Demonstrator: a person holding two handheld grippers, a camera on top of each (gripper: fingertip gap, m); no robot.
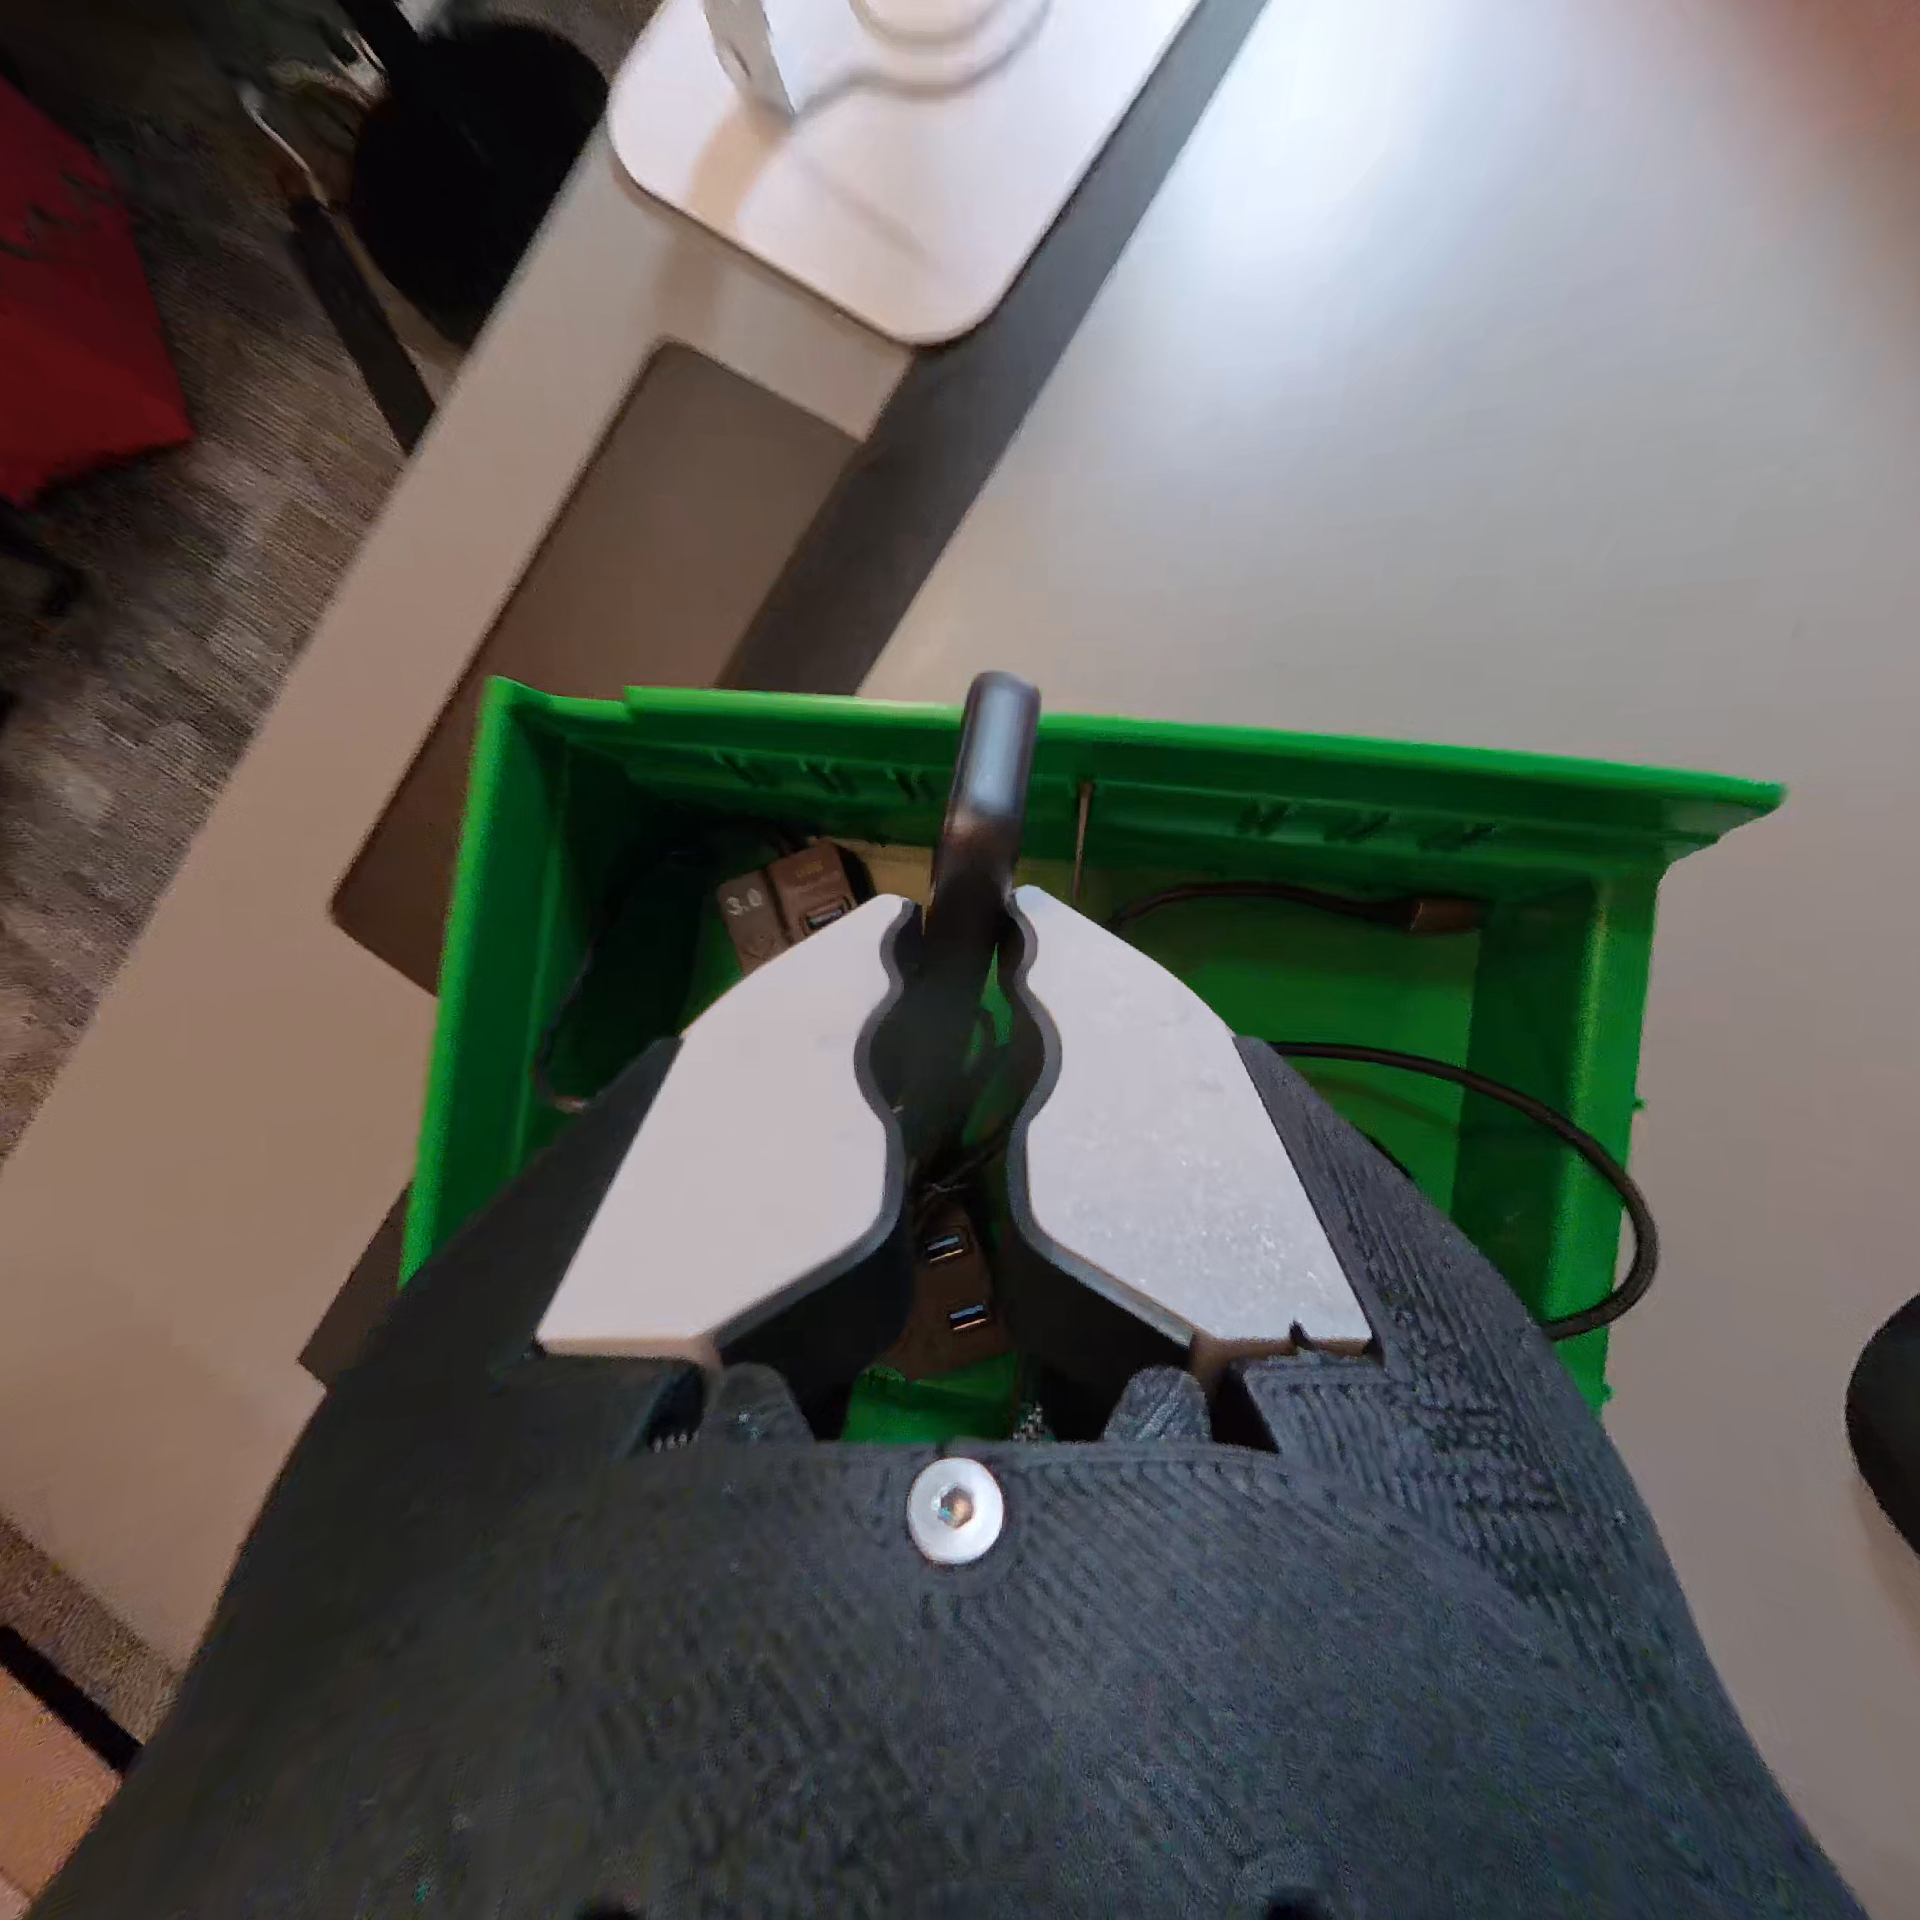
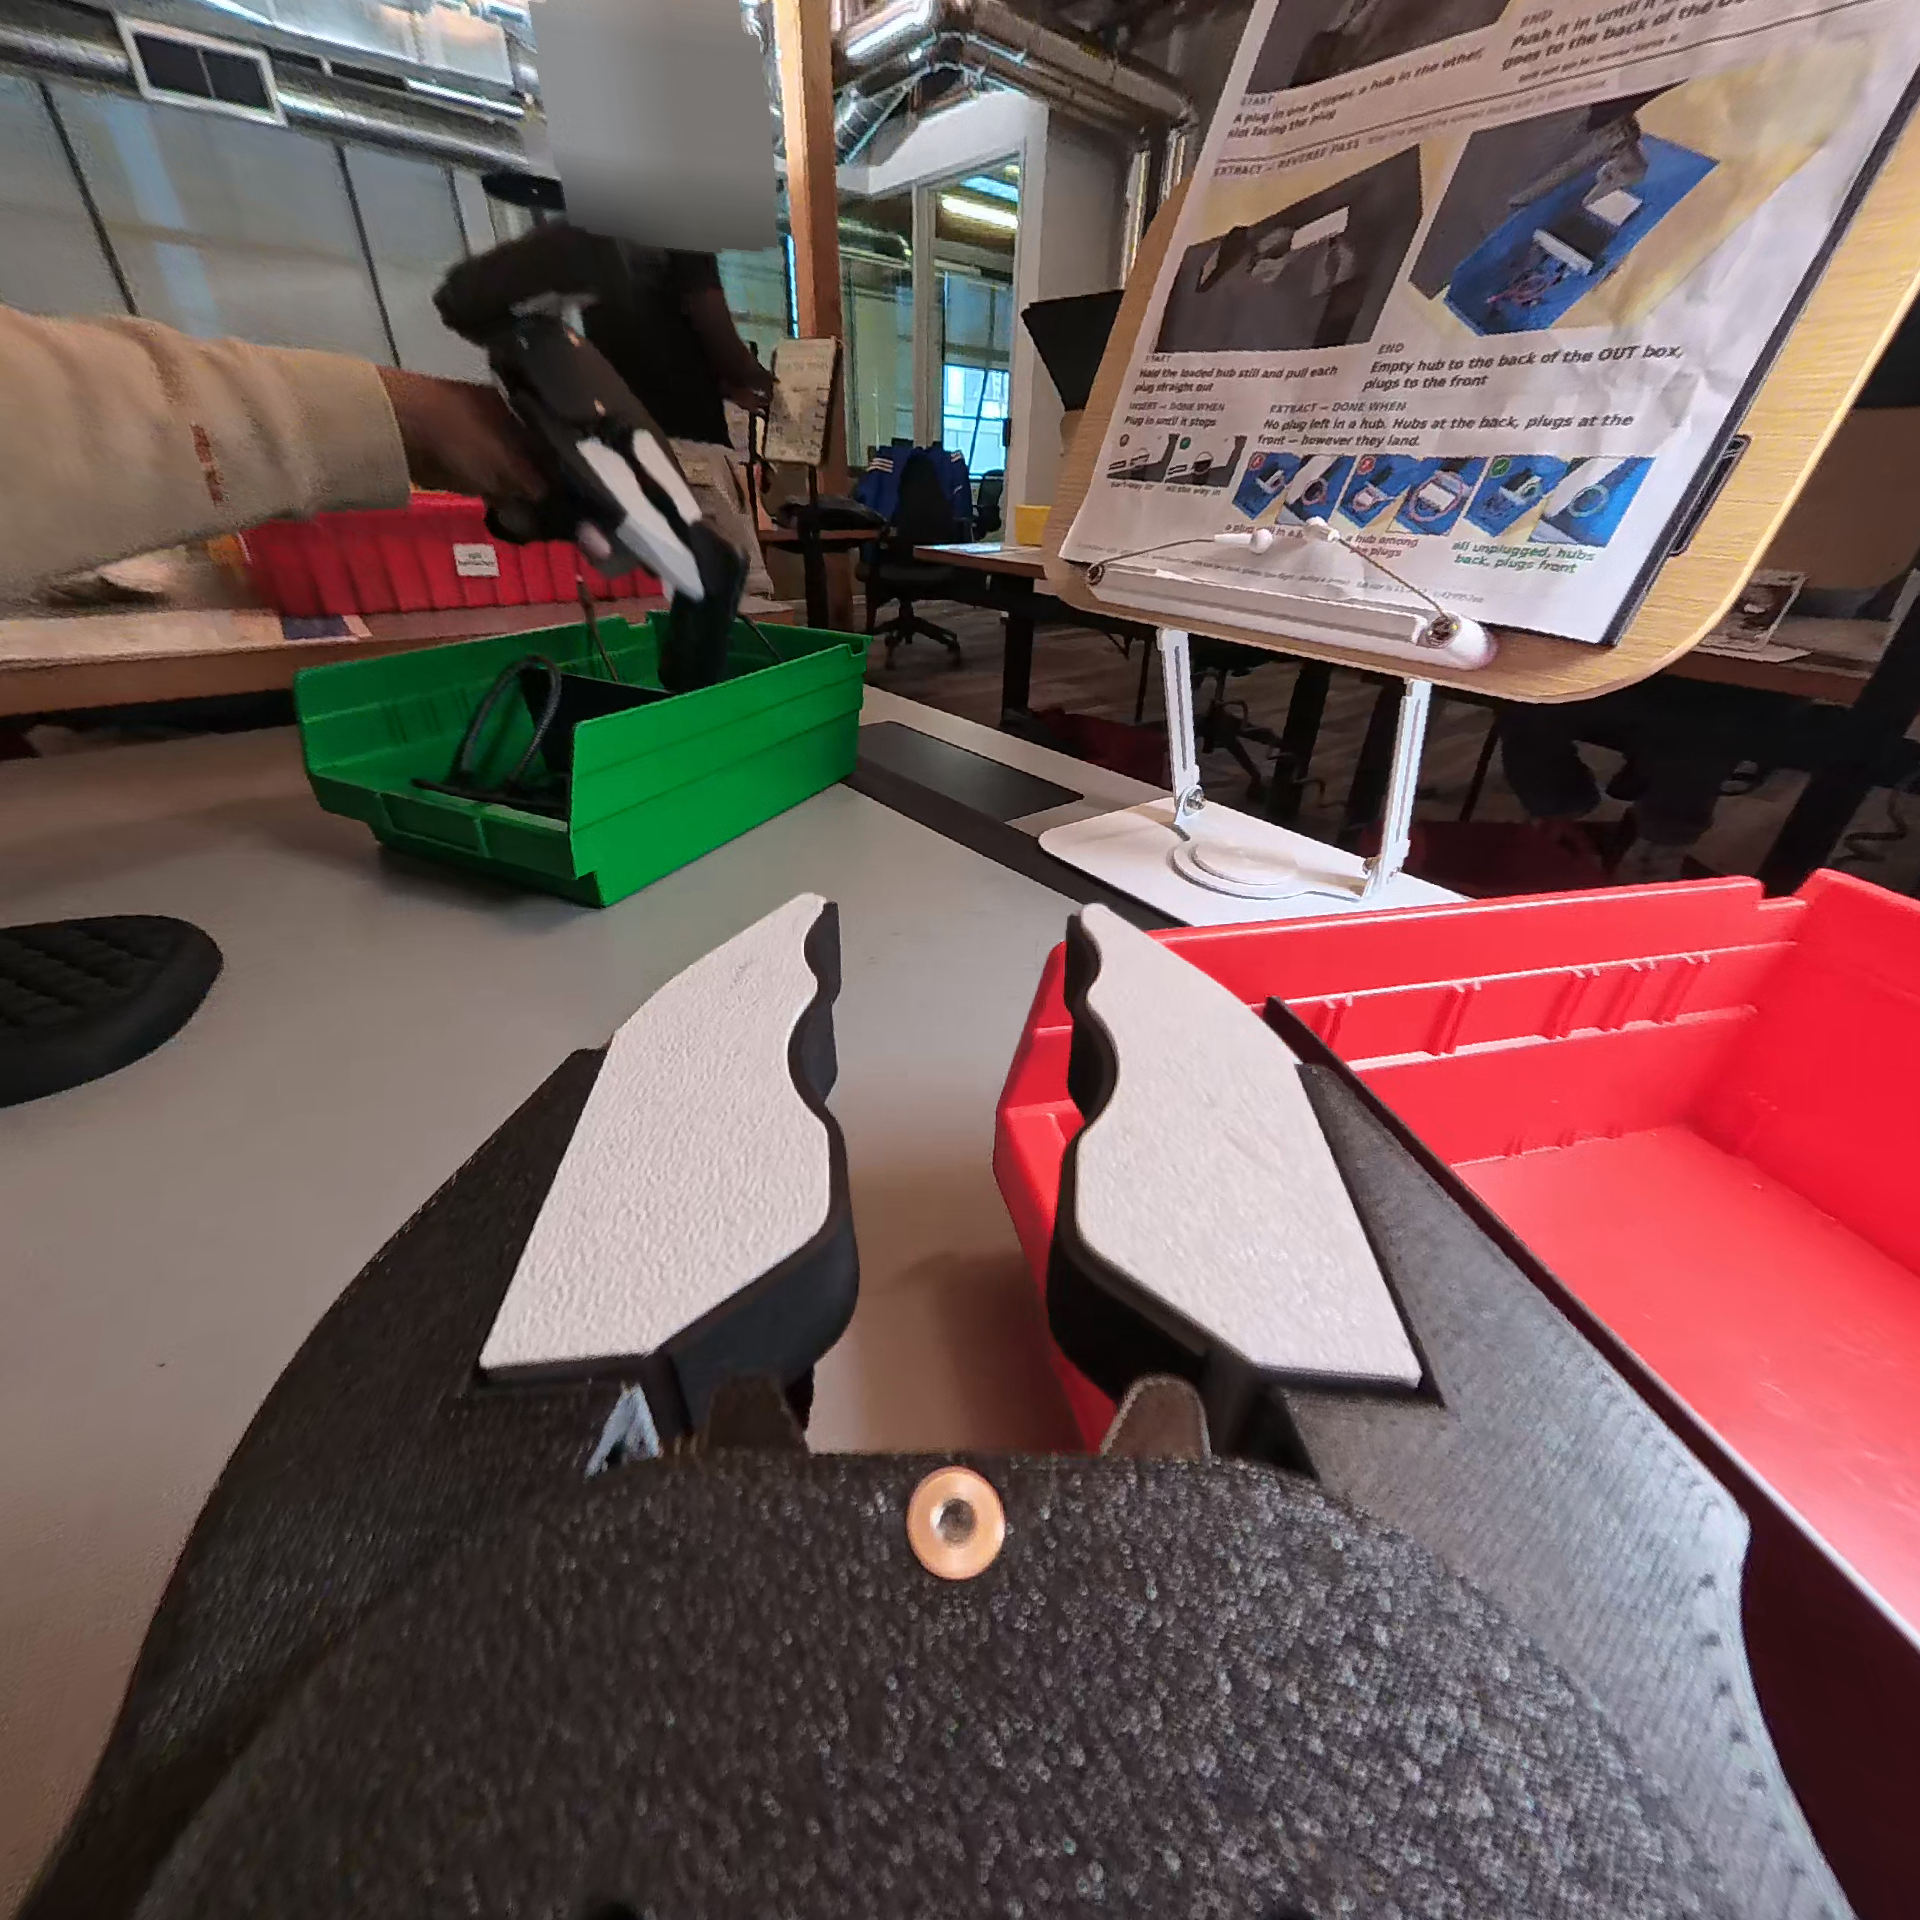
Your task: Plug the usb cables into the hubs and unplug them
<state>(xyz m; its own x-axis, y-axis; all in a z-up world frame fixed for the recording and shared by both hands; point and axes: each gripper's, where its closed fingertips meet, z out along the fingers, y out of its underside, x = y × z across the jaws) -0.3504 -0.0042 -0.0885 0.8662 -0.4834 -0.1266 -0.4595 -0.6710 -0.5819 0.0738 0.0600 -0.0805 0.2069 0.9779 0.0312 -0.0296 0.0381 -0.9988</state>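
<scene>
My left gripper point(image 1: 961, 920) is shut on a dark grey USB hub point(image 1: 992, 769) and holds it upright over the green bin point(image 1: 1351, 774). More black hubs lie in the bin, one at the back left point(image 1: 800, 899) and one under the fingers point(image 1: 961, 1288). A black USB cable point(image 1: 1507, 1122) with its plug point(image 1: 1439, 914) lies in the bin's right part. In the right wrist view the left gripper point(image 2: 698, 577) holds the hub point(image 2: 701, 639) low inside the green bin point(image 2: 665, 769). My right gripper point(image 2: 951, 935) is open and empty above the table, beside the red bin point(image 2: 1558, 997).
A white stand point(image 2: 1247, 862) bearing an instruction sheet is behind the red bin; its base also shows in the left wrist view point(image 1: 883, 177). A black textured pad point(image 2: 94, 997) lies at the table's left. A dark strip point(image 2: 966, 784) runs along the table's far edge. A person stands beyond.
</scene>
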